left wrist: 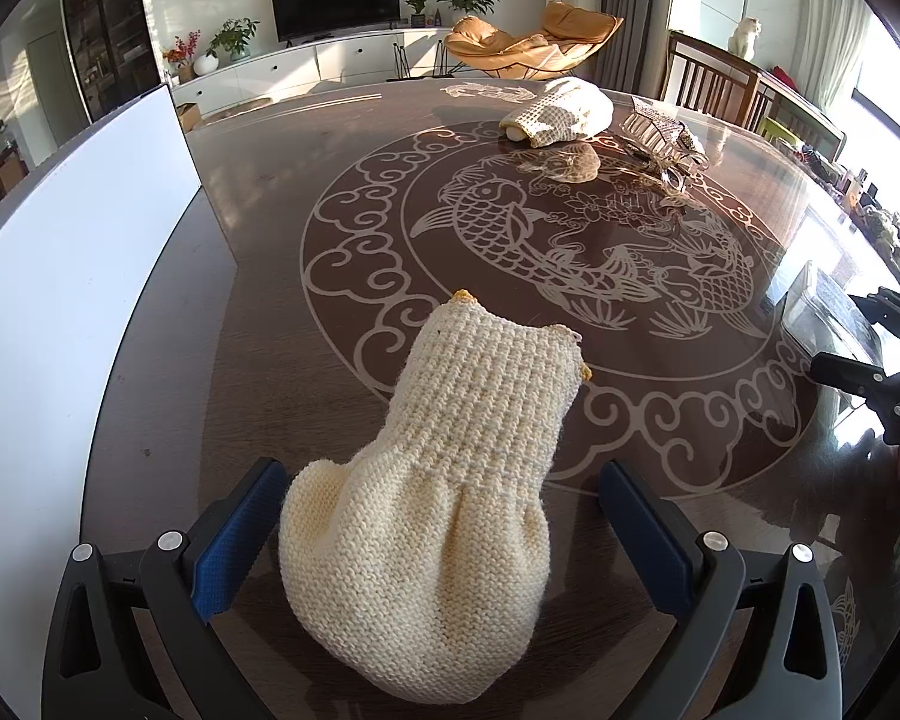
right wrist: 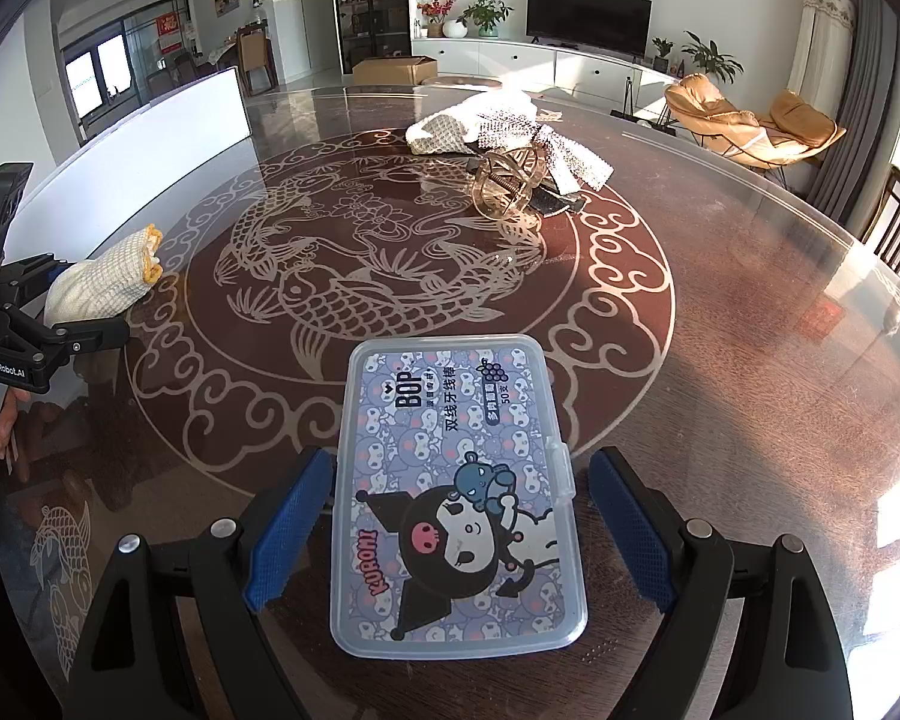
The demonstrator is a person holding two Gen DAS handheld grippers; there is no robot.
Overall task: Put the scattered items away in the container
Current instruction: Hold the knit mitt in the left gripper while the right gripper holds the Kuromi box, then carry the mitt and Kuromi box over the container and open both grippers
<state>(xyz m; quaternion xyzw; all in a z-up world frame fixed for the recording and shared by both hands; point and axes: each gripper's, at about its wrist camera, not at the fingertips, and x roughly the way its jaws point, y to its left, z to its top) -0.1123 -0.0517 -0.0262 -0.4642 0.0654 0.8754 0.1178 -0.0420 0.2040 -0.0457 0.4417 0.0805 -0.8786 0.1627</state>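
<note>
We see the left gripper (left wrist: 444, 534) spread wide around a cream knitted pouch (left wrist: 450, 468) that lies flat on the glass tabletop (left wrist: 258, 276); its blue pads (left wrist: 237, 540) stand on either side of the gathered end of the pouch, and we cannot make out any contact with the wool. The pouch's far end, with small yellow corners, reaches onto the cloud border of the fish pattern (left wrist: 576, 240) set into the tabletop. The right gripper (right wrist: 459, 531) is likewise wide open, one pad (right wrist: 291, 531) on each side of a clear plastic box (right wrist: 456, 498) with a cartoon label, which rests flat at the near rim of the fish pattern; a gap shows between each pad and the box, so nothing is gripped. From the right wrist view the pouch (right wrist: 99, 288) lies at the left edge of the pattern, between the fingers of the other gripper (right wrist: 84, 300). Beyond the far side of the pattern lies a second cream knitted piece (left wrist: 561, 111), and just beside it a glittery hair clip (right wrist: 507, 186) and a sparkly mesh item (right wrist: 561, 150). A tall white panel (left wrist: 60, 276) stands to the left of the pattern, at the tabletop's edge.
</note>
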